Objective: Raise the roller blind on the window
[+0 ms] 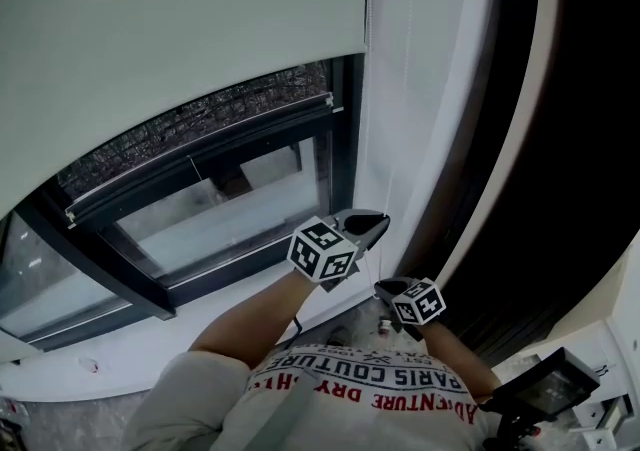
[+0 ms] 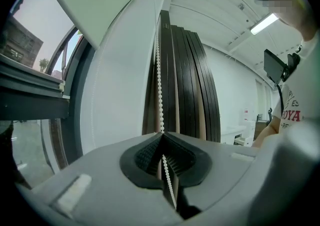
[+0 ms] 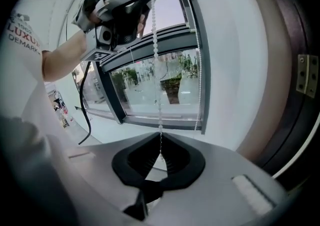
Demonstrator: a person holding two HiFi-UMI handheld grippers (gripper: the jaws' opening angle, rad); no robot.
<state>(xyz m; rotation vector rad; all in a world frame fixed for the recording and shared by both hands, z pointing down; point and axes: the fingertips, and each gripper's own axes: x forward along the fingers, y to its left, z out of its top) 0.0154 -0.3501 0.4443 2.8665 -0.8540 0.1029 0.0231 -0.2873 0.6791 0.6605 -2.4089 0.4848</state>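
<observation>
Shirt (image 1: 370,384) print sits closest, upside down under my head camera: "PARIS COUTURE" and "ADVENTURE". Ahead of it, my left gripper (image 2: 161,137) has its jaws shut on the bead chain (image 2: 159,69), and my right gripper (image 3: 160,140) pinches the same chain just below the left. Its long axis runs straight up from both jaws. The roller blind (image 1: 170,29) hangs above and left of them, partly down over the window (image 1: 210,209); my left is nearer. I judge the next pull follows the chain downward.

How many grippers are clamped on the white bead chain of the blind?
2: the left gripper higher on the white bead chain, the right gripper just below it on the same strand.
</observation>
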